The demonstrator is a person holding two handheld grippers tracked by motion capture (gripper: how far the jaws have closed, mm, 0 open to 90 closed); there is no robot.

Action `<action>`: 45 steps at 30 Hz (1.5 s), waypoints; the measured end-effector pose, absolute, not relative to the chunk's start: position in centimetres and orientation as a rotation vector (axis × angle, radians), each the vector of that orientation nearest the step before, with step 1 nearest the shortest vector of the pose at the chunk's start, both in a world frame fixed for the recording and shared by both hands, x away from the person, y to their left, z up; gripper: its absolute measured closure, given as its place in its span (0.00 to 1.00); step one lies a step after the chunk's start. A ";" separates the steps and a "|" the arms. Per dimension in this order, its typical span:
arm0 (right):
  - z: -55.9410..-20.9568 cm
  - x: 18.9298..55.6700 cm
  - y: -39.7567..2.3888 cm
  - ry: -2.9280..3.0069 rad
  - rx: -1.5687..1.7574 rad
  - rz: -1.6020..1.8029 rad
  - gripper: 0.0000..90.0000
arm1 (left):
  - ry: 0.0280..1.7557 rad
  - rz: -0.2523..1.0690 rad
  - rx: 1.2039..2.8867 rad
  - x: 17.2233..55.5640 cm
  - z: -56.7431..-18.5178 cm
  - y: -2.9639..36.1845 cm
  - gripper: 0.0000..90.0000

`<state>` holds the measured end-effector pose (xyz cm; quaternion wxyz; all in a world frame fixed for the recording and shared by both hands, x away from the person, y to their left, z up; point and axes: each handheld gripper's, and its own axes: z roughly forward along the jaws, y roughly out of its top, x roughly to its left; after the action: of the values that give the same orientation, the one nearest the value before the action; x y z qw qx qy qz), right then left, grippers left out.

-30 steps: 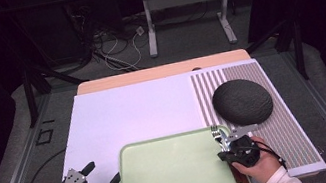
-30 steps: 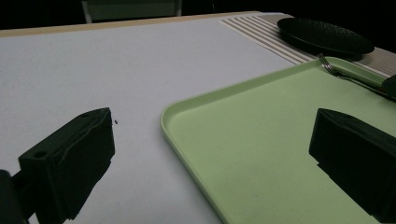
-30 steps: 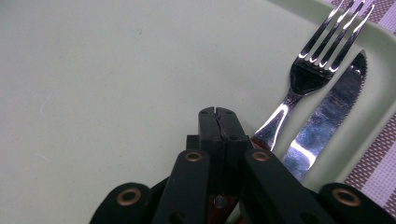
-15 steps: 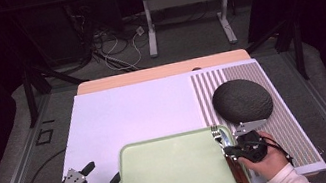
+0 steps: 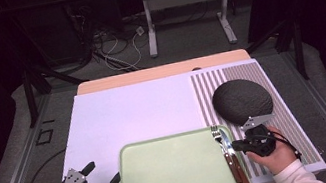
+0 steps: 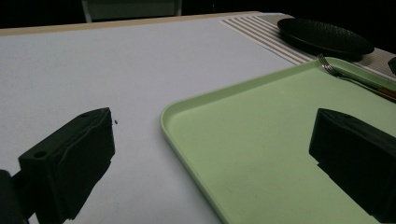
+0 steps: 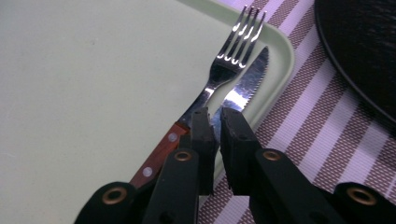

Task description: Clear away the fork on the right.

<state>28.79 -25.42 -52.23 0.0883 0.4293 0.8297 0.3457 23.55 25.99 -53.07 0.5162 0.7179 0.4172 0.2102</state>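
Steel knife point(image 7: 243, 88), serrated, wood-handled

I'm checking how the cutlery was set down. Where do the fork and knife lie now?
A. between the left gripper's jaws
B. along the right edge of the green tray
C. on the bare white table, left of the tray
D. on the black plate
B: the fork and knife lie side by side along the right edge of the green tray, short of the black plate.
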 end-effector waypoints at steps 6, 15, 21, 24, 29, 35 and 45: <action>-51.9 29.0 -26.5 2.426 1.288 1.023 0.81 | 0.998 0.510 1.728 23.6 -53.1 26.1 0.00; -51.5 29.6 -27.9 2.385 1.234 0.972 0.61 | 1.005 0.495 1.720 23.9 -53.2 26.2 0.00; -51.9 29.5 -28.3 2.404 1.203 0.936 0.55 | 0.999 0.503 1.726 23.7 -53.2 26.2 0.00; -52.0 29.5 -28.5 2.387 1.172 0.934 0.55 | 1.002 0.499 1.722 23.7 -53.1 26.1 0.00; -52.0 29.7 -29.3 2.341 1.220 0.923 0.49 | 0.997 0.504 1.726 23.7 -53.1 26.2 0.00; -51.7 29.9 -30.2 2.288 1.281 0.916 0.28 | 0.993 0.505 1.731 23.6 -53.1 26.1 0.00; -51.2 29.9 -31.3 2.203 1.317 0.956 0.00 | 0.995 0.504 1.729 23.6 -53.1 26.0 0.00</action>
<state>29.94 -31.30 -51.20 0.2000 0.4710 0.7882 0.3418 23.60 25.99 -53.06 0.5159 0.7198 0.4143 0.2097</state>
